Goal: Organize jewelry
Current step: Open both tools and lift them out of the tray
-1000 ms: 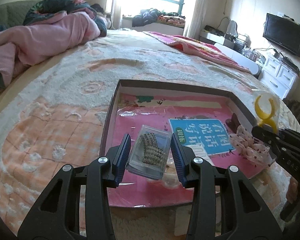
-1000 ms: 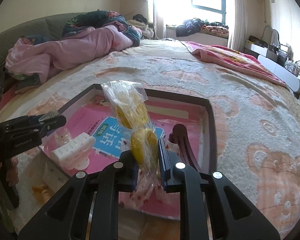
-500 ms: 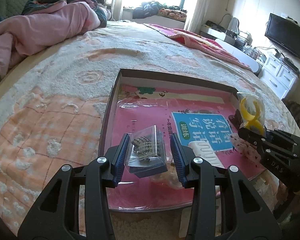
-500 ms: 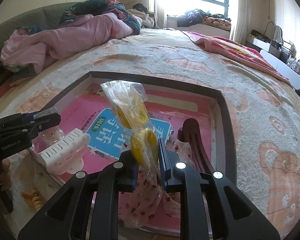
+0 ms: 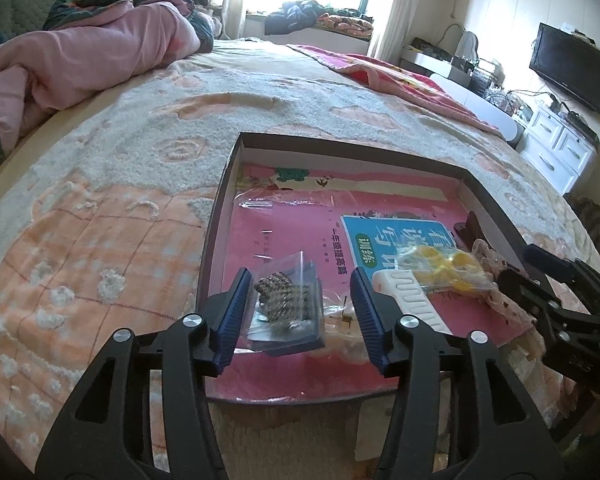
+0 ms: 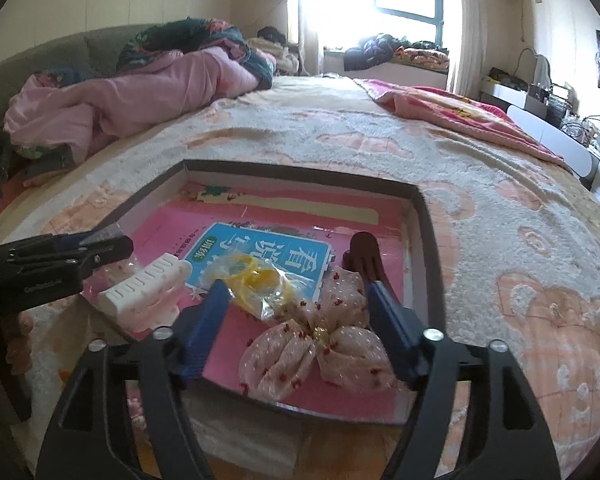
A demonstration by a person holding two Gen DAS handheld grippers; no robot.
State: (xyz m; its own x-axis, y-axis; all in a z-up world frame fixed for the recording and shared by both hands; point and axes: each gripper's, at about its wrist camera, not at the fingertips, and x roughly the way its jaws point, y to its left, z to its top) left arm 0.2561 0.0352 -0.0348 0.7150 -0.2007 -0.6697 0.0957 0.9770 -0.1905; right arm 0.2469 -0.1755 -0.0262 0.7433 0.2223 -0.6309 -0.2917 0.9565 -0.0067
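left gripper opening, beaded packet loose between pads, in tray | right gripper opening, yellow-clip bag dropped in tray | only right view shows fabric bow whole

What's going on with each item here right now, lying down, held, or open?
Left gripper: jaws opening, pads off the bag.
Bag of beaded jewelry: lying in the tray, between the jaws.
Right gripper: jaws opening, gripping nothing.
Bag with yellow clips: lying in the tray.
Fabric bow: lying flat.
White hair clip: lying on its side.
Tray: open-topped, on the bed.
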